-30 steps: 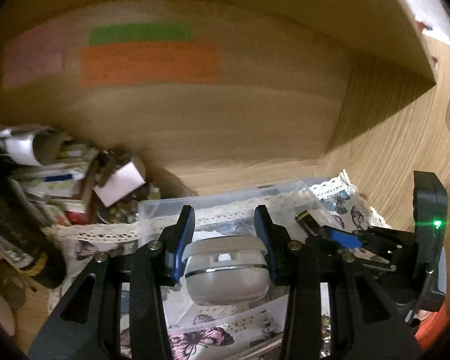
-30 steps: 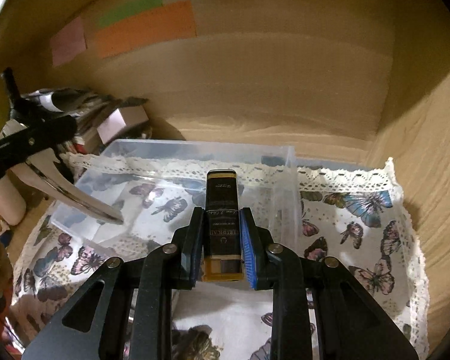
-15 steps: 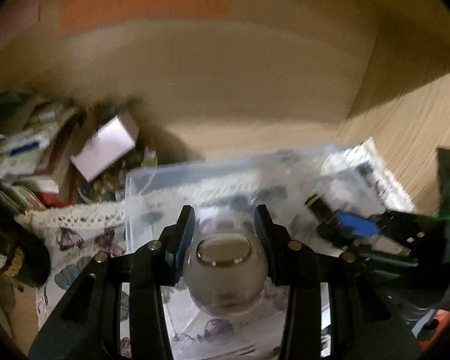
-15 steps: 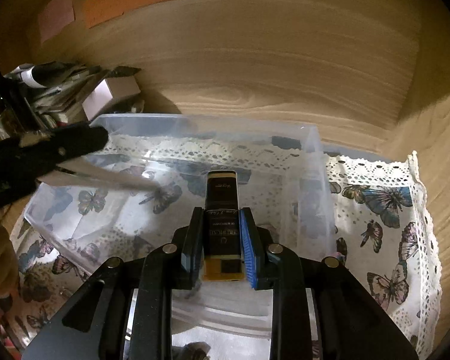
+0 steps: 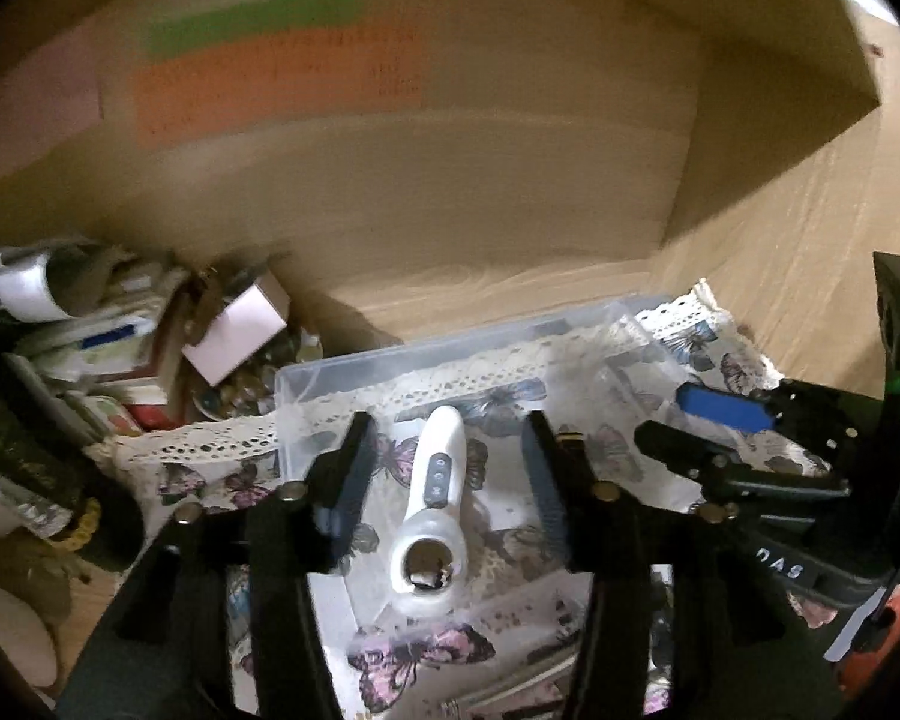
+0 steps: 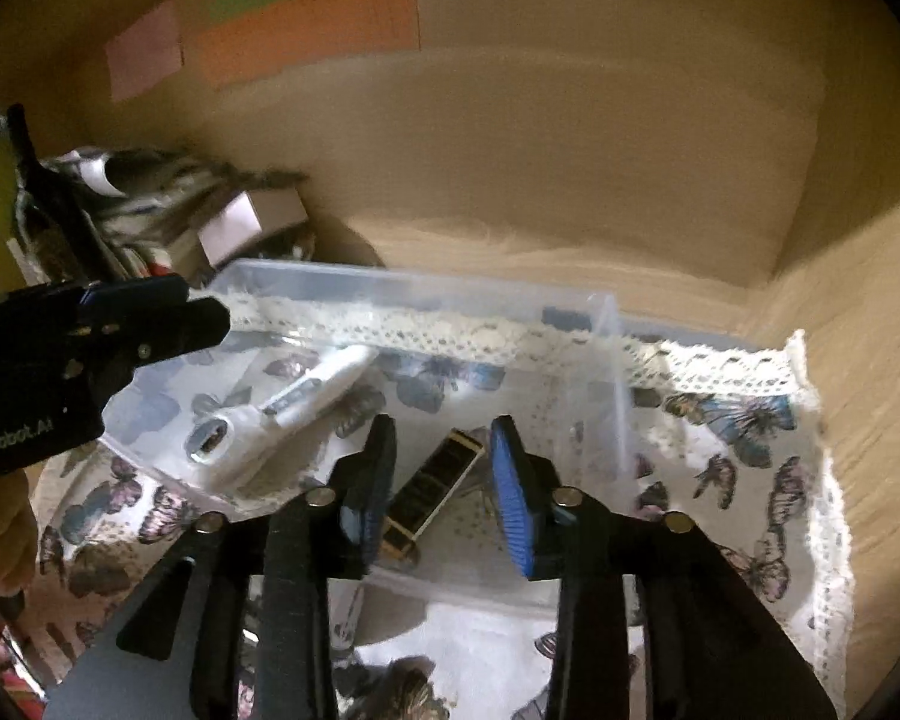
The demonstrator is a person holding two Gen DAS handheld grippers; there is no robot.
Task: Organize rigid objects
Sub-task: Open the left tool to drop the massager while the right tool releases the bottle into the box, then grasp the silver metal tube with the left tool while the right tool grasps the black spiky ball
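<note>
My left gripper (image 5: 447, 462) stands spread wide and holds nothing; the white plastic wand-shaped device with grey buttons (image 5: 432, 510) lies flat between its fingers on the floor of the clear plastic storage bin (image 5: 390, 360), handle towards twelve o'clock, so it cannot roll. My right gripper (image 6: 444, 468) is likewise parted, and the black rectangular bottle with gold trim (image 6: 435, 489) lies loose inside the same bin, slanted towards one o'clock. The bin sits on a butterfly-print cloth with lace edging (image 6: 750, 420) over the wooden bench (image 5: 810, 276), which I judge keeps it from sliding.

Both wrist views look closely down into one clear bin (image 5: 390, 360).
</note>
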